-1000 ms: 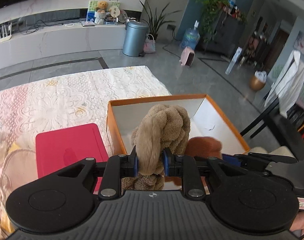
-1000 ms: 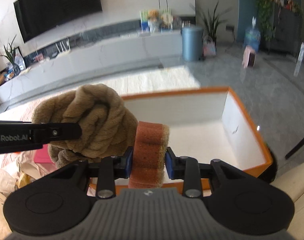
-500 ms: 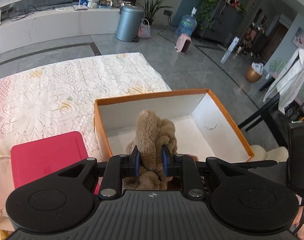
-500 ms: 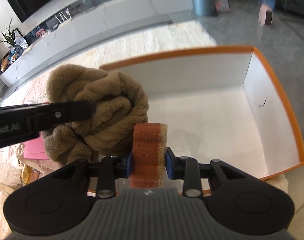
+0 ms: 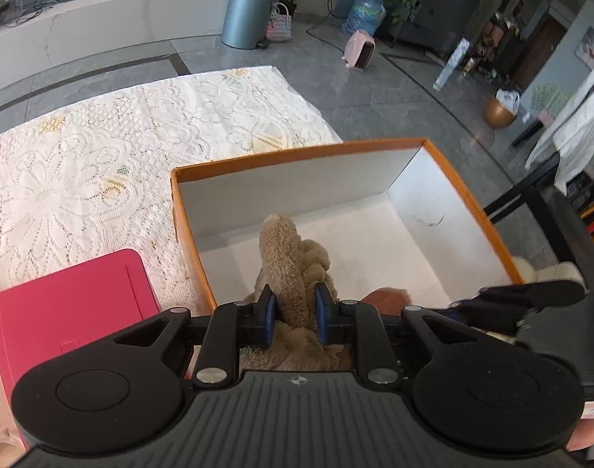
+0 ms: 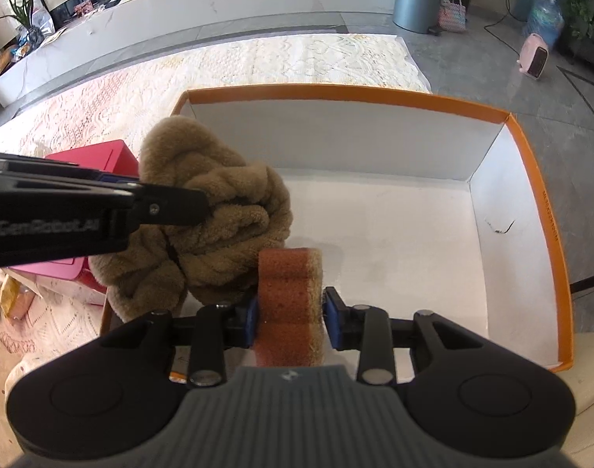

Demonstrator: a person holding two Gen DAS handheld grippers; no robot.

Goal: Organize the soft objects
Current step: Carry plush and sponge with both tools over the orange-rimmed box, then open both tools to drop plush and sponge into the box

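Both grippers had sunk into the orange box (image 6: 546, 210). Left gripper (image 5: 295, 314) pinched the tan plush towel (image 6: 219, 218) by the near-left wall; right gripper (image 6: 291, 314), its jaws slightly opening, held the rust sponge (image 6: 287, 296) beside it. Outside sat a red case (image 5: 66, 312) on lace cloth (image 5: 102, 156).

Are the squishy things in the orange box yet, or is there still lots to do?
Nothing lies loose in the orange box yet; its white floor is bare. In hand: the left gripper squeezes the brown plush towel, the right gripper has the orange sponge between its jaws, both just over the box. Left to do: let them go inside.
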